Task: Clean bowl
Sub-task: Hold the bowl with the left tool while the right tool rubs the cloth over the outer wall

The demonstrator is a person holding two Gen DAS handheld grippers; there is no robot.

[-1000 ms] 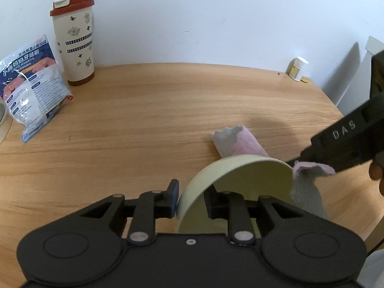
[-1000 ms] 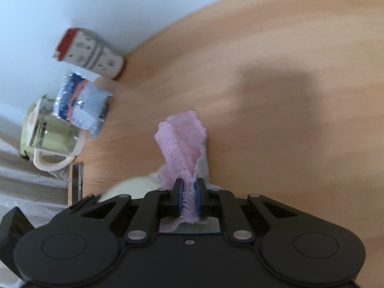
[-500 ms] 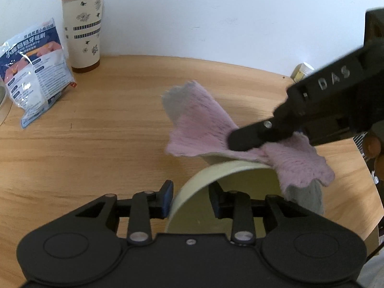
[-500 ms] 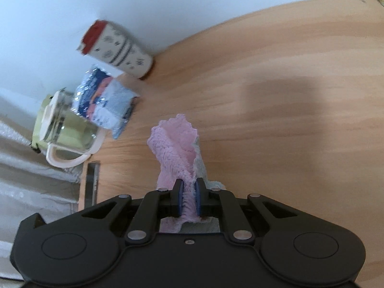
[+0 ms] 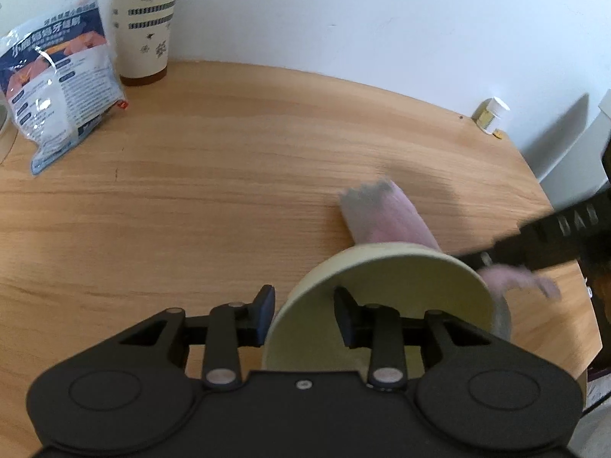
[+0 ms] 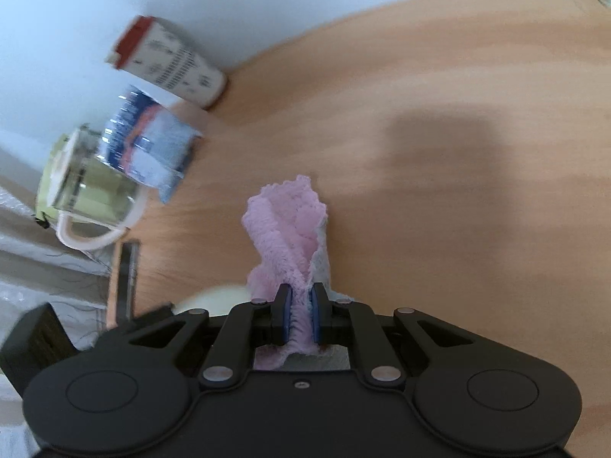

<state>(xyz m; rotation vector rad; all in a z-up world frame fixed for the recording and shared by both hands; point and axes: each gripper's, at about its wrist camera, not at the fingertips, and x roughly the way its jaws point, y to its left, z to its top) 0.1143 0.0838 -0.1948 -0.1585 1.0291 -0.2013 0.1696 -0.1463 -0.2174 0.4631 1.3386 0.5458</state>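
Fingers of the left gripper (image 5: pixel 303 315) straddle the wall of the pale green bowl (image 5: pixel 385 297) — one pad outside, one inside — with a gap showing on the outer side, so whether they pinch it cannot be told. That bowl is tilted above the wooden table (image 5: pixel 229 175), its opening facing the camera. Behind and beside its far rim hangs the pink cloth (image 5: pixel 385 217), blurred, with the right gripper (image 5: pixel 492 257) reaching in from the right edge. Only the right wrist view shows that gripper's (image 6: pixel 301 316) blue pads clamped tight on the cloth (image 6: pixel 286 229), plus a glass kettle (image 6: pixel 88 191) beyond the snack packet (image 5: pixel 53 87) and tall cup (image 5: pixel 143 19).
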